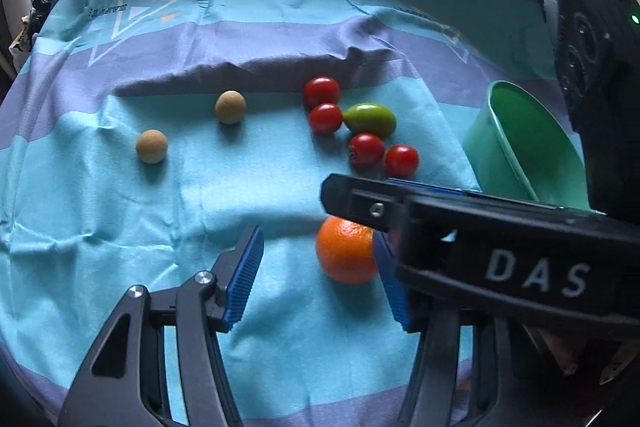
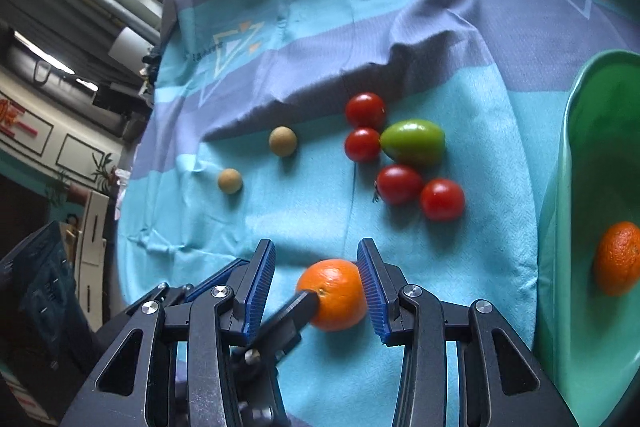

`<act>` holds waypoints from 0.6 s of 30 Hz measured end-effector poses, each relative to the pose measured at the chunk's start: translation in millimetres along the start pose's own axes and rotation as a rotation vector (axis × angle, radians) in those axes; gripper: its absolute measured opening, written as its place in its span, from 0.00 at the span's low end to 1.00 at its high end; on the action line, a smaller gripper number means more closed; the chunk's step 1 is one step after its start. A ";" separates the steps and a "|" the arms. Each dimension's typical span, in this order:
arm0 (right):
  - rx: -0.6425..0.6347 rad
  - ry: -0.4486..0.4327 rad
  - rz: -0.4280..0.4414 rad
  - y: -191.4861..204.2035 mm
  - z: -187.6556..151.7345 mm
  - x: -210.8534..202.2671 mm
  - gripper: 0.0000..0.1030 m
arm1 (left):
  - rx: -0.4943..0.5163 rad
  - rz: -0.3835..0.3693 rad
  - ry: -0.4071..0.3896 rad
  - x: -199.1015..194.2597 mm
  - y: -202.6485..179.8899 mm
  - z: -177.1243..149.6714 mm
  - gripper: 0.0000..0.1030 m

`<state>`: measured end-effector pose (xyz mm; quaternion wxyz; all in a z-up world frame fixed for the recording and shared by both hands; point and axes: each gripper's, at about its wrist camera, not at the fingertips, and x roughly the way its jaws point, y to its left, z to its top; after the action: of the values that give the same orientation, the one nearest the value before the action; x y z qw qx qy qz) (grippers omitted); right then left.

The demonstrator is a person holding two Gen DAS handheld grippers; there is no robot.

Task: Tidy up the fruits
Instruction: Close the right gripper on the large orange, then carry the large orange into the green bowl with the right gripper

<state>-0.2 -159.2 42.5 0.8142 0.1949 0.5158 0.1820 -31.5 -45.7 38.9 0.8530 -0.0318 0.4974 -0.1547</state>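
Reaching low, the right claw (image 2: 316, 287) stands wide open around the orange (image 2: 334, 294), not squeezing yet, ready to carry it to the green bowl (image 2: 560, 227).

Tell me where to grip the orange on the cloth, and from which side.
Grip the orange across its round middle, coming from the near side. The right hand-held gripper already straddles it, open, one pad beside its right flank. Squeeze the widest part, since a ball would probably slip from an off-centre grip.
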 end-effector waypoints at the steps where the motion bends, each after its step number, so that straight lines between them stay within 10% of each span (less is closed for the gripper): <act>1: 0.005 0.008 0.002 -1.7 -0.2 1.9 0.42 | 0.009 -0.010 0.008 1.9 -2.9 -0.6 0.55; 18: -0.002 0.084 0.006 -5.9 -2.2 22.7 0.42 | -0.024 -0.055 0.050 21.2 -3.2 -4.5 0.45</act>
<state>7.5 -152.7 21.2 0.7914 0.1877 0.5488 0.1931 -26.5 -54.5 19.5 0.8353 -0.0517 0.5192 -0.1730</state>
